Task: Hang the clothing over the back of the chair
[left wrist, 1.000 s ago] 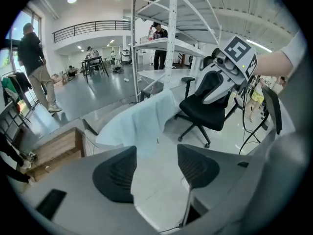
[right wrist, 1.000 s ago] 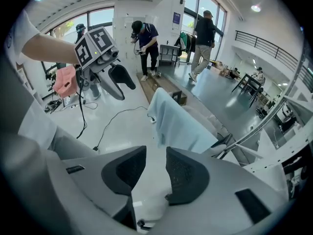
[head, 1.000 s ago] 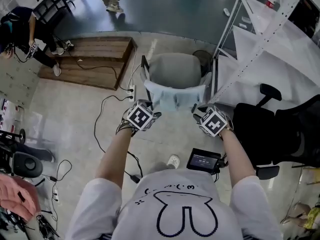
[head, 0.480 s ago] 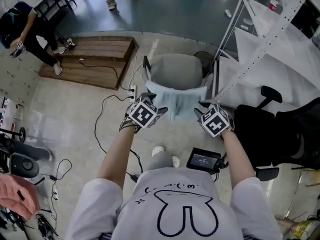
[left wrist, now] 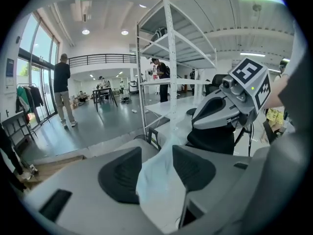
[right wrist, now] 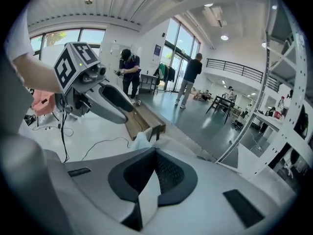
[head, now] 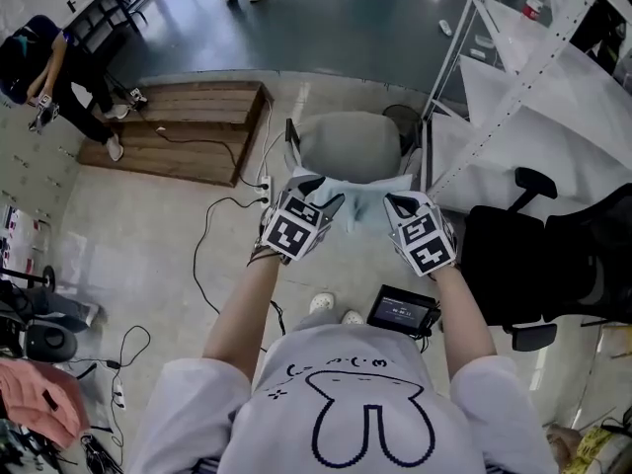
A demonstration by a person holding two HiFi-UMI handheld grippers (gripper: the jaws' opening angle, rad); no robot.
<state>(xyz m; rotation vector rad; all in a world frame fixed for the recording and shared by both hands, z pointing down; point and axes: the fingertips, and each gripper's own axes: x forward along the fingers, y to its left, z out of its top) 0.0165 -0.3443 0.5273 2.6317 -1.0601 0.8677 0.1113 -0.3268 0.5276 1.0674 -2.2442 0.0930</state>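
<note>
Together, two grippers are holding pale blue clothing (head: pixel 367 197) over the back of a grey chair (head: pixel 346 144).

Both sets of fingers have just been closing. The left gripper (head: pixel 322 196) is clamping partway shut on a thick bunched fold, and the right gripper (head: pixel 400 203) is pinching almost flat on a thin edge. The clothing is spanning between them at the top of the backrest, and whether it is resting there cannot be told from overhead. Doing the drape well probably means keeping both corners level and taut, carrying the middle past the top edge, then letting go evenly. Only the head view is showing chair and cloth together. The gripper views are showing the grips themselves, and the right one a wooden platform (right wrist: pixel 146 121) beyond.
</note>
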